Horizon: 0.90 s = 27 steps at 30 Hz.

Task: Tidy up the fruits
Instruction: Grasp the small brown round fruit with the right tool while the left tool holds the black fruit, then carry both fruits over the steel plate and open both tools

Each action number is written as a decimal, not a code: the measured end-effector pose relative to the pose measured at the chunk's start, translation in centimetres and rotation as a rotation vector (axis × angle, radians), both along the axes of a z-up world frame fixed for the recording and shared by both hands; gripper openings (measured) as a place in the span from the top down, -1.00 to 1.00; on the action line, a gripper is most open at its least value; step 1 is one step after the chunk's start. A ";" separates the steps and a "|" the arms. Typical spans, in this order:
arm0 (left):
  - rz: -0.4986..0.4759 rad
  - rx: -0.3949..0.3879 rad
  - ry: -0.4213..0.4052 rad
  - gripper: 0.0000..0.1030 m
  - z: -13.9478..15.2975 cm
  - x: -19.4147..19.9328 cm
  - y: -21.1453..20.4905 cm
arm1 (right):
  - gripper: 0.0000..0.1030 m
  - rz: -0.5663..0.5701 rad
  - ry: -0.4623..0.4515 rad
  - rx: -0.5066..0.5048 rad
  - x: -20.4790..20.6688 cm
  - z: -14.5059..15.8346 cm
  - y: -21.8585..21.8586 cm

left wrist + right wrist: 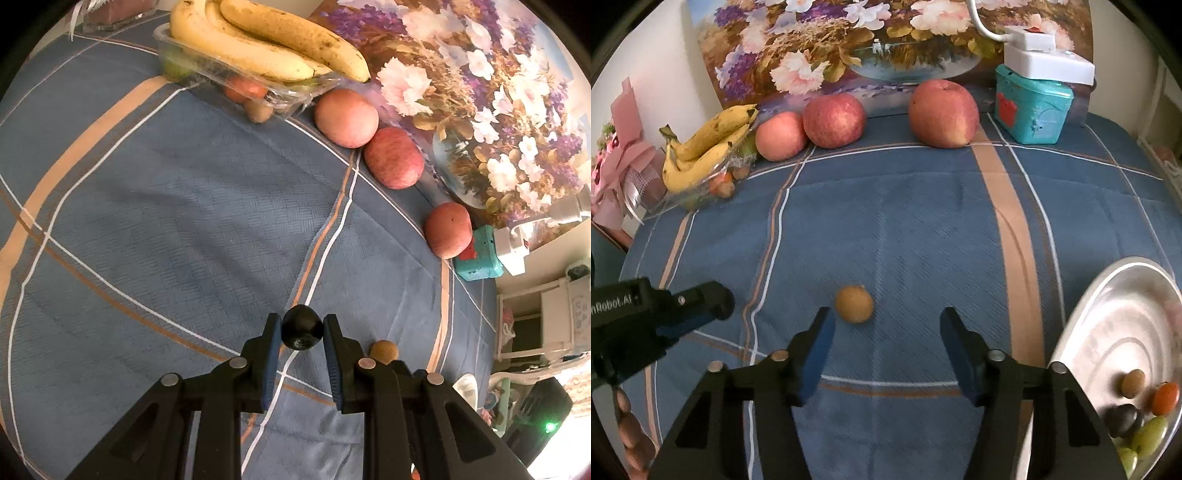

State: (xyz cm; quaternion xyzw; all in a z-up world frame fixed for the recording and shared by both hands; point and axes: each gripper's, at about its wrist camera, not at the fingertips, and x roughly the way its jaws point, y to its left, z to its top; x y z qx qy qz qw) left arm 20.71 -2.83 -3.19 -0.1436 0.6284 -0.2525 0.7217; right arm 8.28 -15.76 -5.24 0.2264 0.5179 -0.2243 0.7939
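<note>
L gripper (302, 330): jaws clamped on a small dark round fruit (302, 328), prob. a dark grape or plum, held just above the blue plaid cloth (166, 221). R gripper (886, 325): jaws apart, nothing between the pads, pointing steeply down at the cloth. Key relation: the small round brown fruit (854, 304), maybe a longan, lies just ahead of the R jaws and off-centre toward the left pad, near it but not touching; fruit is near-round, so no long axis to line up with. In the L wrist view the same fruit sits just right of the L jaws, but L is already full, so R is the free one and looks nearer to take it; my read is R needs a small shift left-fwd before it closes. Metal plate (1108, 325) sits to the R, near R gripper, w/ several small fruits already in it: brown, orange, dark, green. Further back: three apples (943, 112) in a row along a floral painting (827, 44), bananas (266, 40) on a clear plastic tray (295, 99) w/ small fruits inside, a teal box (1032, 107) w/ a white charger block on top. Readable text: "mRobot.AI", partly cut off, on the L gripper body.
</note>
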 end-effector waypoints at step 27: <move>-0.018 0.019 -0.049 0.52 1.7 -2.5 -0.2 | 0.53 0.070 0.042 -0.094 -0.9 1.7 2.5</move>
